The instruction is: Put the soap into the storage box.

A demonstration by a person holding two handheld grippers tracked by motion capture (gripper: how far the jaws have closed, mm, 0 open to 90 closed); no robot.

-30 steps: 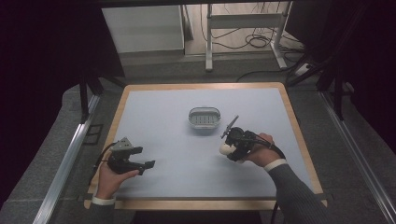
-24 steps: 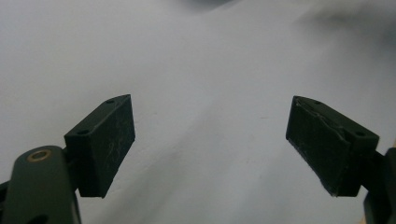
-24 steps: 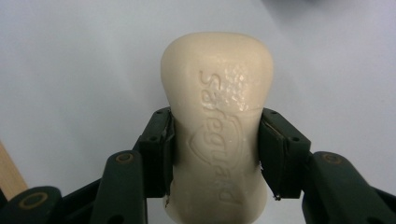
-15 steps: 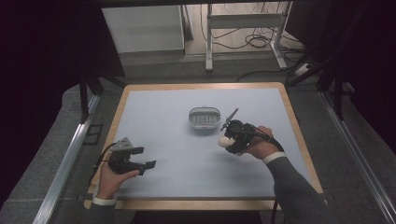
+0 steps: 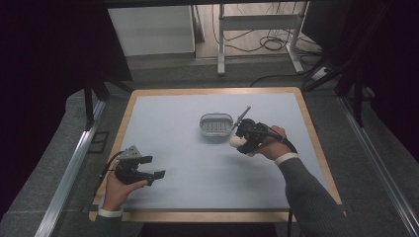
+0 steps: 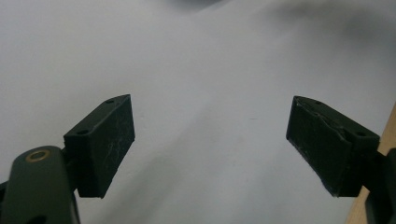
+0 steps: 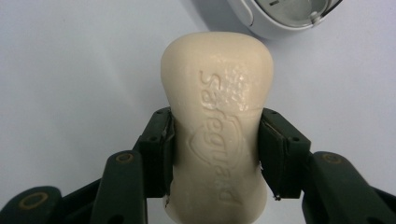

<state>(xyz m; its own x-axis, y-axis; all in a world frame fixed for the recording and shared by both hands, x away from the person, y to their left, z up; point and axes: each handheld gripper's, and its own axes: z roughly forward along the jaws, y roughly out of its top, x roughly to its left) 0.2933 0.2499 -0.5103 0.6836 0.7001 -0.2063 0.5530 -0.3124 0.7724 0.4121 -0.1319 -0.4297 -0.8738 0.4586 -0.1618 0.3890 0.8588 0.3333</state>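
The desk (image 5: pixel 168 123) is wide and pale, with a wooden edge. Near its middle stands the soap dish (image 5: pixel 216 124), a small grey oval tray that has nothing in it yet. My right claw (image 5: pixel 236 142) is clamped on the soap bar (image 7: pixel 217 116) and holds it just beside the dish, above the desk. So I judge the picking up is done; what is left is to bring the bar over the dish and set it in. My left claw (image 6: pixel 210 149) stands wide apart over bare desk, holding nothing. The bar is cream, rounded, narrower at its waist where the pads grip, with raised letters on top.
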